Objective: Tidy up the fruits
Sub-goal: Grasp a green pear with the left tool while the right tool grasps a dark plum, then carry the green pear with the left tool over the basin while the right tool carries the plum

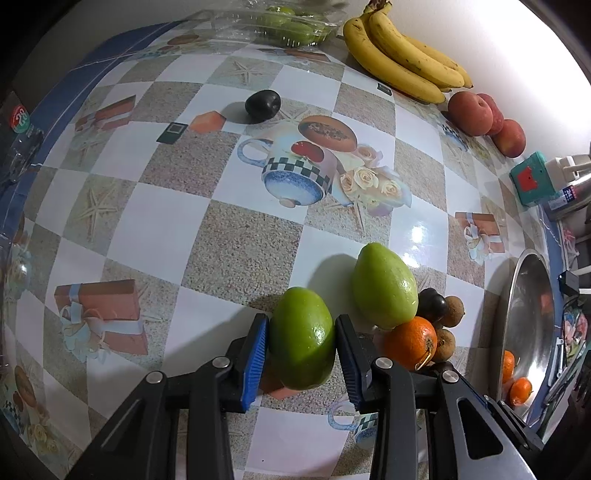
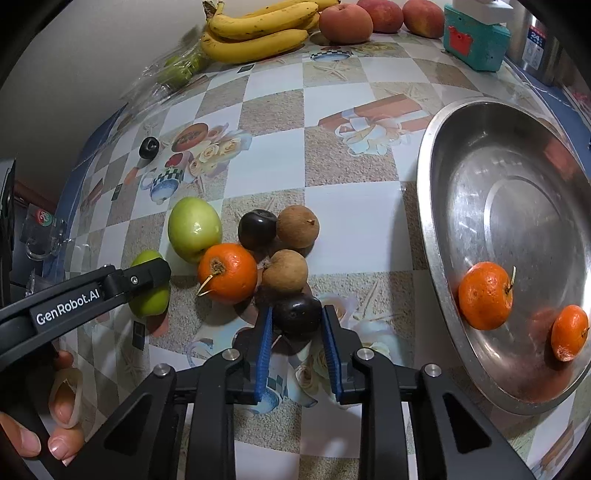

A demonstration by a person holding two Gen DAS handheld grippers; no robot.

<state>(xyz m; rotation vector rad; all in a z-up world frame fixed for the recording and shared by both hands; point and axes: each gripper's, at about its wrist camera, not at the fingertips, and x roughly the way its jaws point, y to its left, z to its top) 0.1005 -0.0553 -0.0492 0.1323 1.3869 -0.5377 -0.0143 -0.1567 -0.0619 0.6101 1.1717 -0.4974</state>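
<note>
Between left gripper (image 1: pixel 301 350) pads, green fruit (image 1: pixel 302 338), clamped

L gripper (image 1: pixel 301 349), R gripper (image 2: pixel 297 323): both clamped, pointing down.

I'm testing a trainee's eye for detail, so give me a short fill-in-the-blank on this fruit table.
1. The left gripper has its jaws closed on a fruit whose colour is ____.
2. The metal bowl holds ____ oranges.
3. The right gripper has its jaws closed on a dark ____.
4. The yellow fruit at the far edge, beside the peaches, is a bunch of ____.

Missing words: green; two; plum; bananas
</note>
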